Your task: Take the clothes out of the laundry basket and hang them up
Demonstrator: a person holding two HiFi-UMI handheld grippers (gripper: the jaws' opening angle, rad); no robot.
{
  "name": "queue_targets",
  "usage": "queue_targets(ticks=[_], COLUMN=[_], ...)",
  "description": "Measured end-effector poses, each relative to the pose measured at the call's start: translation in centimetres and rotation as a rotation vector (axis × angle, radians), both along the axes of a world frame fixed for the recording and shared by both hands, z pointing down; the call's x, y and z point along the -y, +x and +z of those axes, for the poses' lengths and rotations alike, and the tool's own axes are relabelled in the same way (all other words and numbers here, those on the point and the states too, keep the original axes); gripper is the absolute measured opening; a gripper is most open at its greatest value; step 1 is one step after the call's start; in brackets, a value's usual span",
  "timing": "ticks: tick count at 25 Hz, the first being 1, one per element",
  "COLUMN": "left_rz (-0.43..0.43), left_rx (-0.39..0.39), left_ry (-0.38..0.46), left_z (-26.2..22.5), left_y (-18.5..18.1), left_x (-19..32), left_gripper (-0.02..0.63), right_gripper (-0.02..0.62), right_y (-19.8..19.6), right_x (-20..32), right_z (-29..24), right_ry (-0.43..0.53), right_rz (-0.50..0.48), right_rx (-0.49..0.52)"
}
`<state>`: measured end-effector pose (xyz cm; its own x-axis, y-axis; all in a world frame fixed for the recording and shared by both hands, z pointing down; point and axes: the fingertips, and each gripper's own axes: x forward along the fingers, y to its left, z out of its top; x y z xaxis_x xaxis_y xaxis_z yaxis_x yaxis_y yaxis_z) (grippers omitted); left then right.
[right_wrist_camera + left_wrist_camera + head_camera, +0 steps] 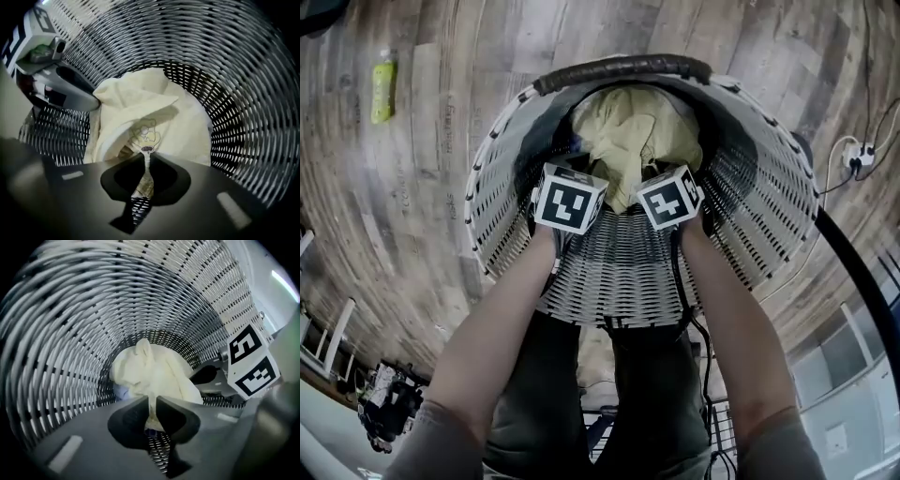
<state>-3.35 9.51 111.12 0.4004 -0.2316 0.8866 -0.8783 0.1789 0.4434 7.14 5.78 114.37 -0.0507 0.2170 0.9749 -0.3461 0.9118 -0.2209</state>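
Observation:
A tall white wicker laundry basket (623,67) stands on the floor below me, and both grippers reach down inside it. At its bottom lies a crumpled pale yellow garment (628,141), with a small cartoon print (144,132) on it. My left gripper (151,401) is shut on a fold of that garment (154,373). My right gripper (146,157) is shut on a thin pinch of the same cloth (154,112), next to the print. In the head view only their marker cubes show, left (570,199) and right (670,197), side by side over the cloth.
Basket walls (70,333) close in around both grippers. A bluish cloth (119,391) peeks from under the garment. On the wooden floor lie a yellow-green bottle (383,86) at the left and a power strip with cables (860,155) at the right. A black hose (862,272) curves past the basket.

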Motion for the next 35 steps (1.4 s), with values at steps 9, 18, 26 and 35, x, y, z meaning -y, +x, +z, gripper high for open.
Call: queue_targets(ticks=[9, 18, 26, 35], left_rz=[0.025, -0.045, 0.027, 0.049], left_rx=[0.018, 0.027, 0.047, 0.057], left_ry=[0.058, 0.118, 0.250, 0.423], left_z=[-7.5, -19.8, -34.2, -51.3], left_y=[-0.1, -3.3, -5.1, -7.0], left_x=[-0.9, -1.3, 0.4, 3.7], left_gripper=[0.029, 0.024, 0.023, 0.021], right_gripper=[0.044, 0.043, 0.043, 0.043], right_y=[0.5, 0.7, 0.8, -0.1], right_x=[2.1, 3.9, 5.5, 7.7], right_z=[-8.6, -23.3, -39.9, -59.4], right_ry=[0.138, 0.232, 0.280, 0.352], right_rz=[0.196, 0.428, 0.590, 0.631], right_rx=[-0.005, 0.200, 0.337, 0.572])
